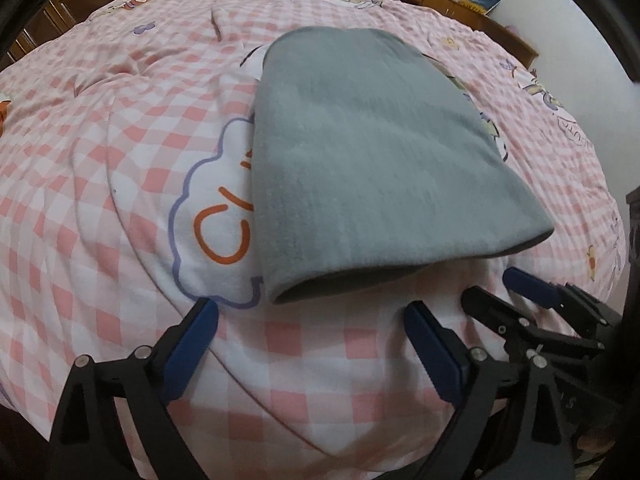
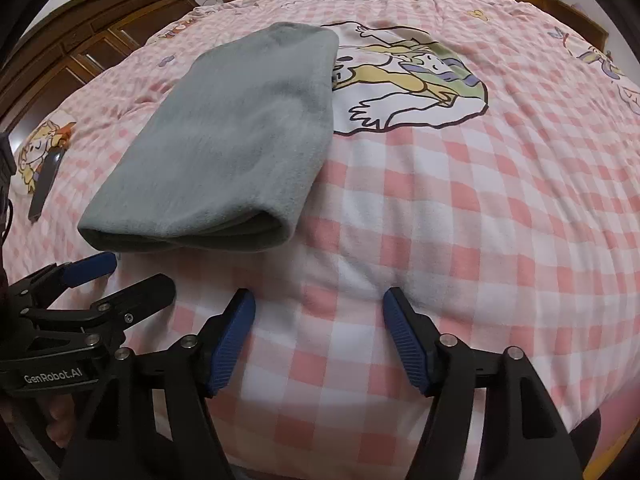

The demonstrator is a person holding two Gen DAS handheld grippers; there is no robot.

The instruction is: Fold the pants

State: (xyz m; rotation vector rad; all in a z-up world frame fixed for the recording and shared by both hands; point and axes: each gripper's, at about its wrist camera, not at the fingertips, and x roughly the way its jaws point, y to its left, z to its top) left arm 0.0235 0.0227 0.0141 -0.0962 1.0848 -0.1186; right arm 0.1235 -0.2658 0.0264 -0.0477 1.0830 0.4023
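The grey pants (image 1: 360, 168) lie folded on the checked quilt (image 2: 460, 220), at twelve o'clock from both grippers. Left gripper (image 1: 308, 344) and right gripper (image 2: 318, 332) gape wide, empty. Folding looks nearly finished; next probably one last fold from the near edge.

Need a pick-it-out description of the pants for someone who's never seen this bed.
Start at the bed's pink-and-white checked quilt with cartoon prints. The pants lie folded left of the big cartoon figure patch, just beyond both open grippers. They are the only plain grey, fleecy bundle there; a slim dark object lies further left.
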